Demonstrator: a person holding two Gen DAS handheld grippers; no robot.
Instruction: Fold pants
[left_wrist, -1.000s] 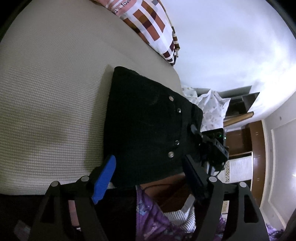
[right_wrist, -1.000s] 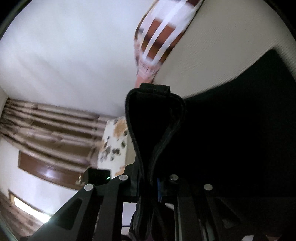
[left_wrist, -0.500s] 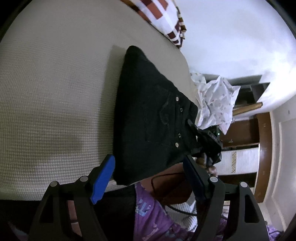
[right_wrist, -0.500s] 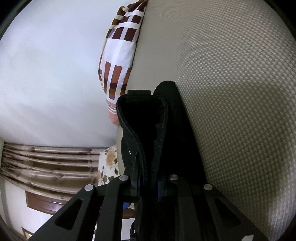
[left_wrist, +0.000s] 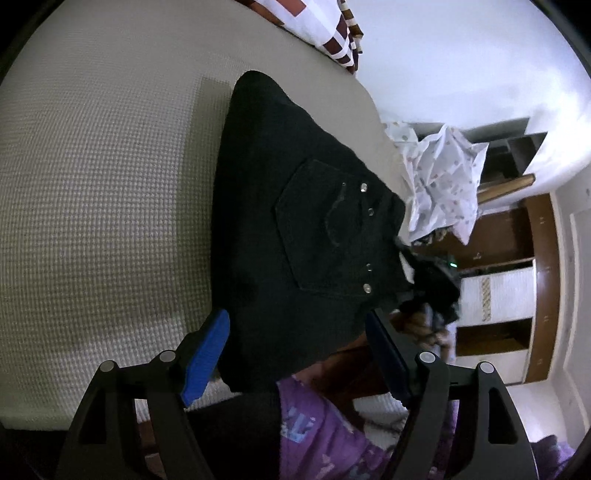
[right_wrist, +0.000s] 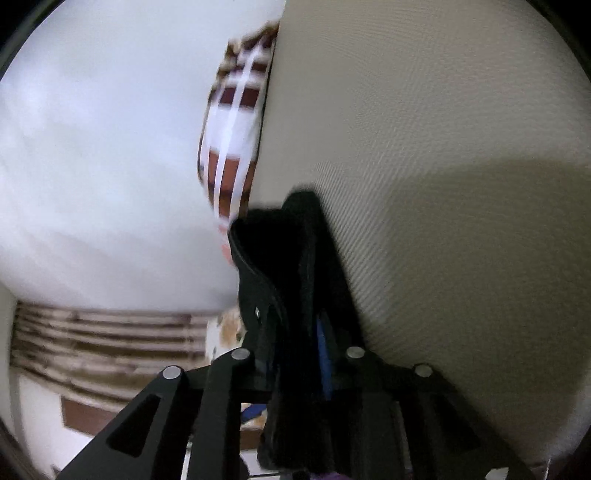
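Black denim pants (left_wrist: 295, 236): uniformly black, silver metal rivets on pocket.
Beige waffle-textured bed cover (left_wrist: 103, 192): plain beige, fine grid weave.
Checked pillow (left_wrist: 314, 26): white ground, maroon and brown blocks, white stripes.
White crumpled cloth (left_wrist: 443, 184): small pale dots noted.
Left gripper (left_wrist: 295, 354): black frame, blue pads (left_wrist: 205, 356).
Purple printed garment (left_wrist: 325, 439): purple with lighter marks.
Brown wooden cabinet (left_wrist: 539, 266): brown.
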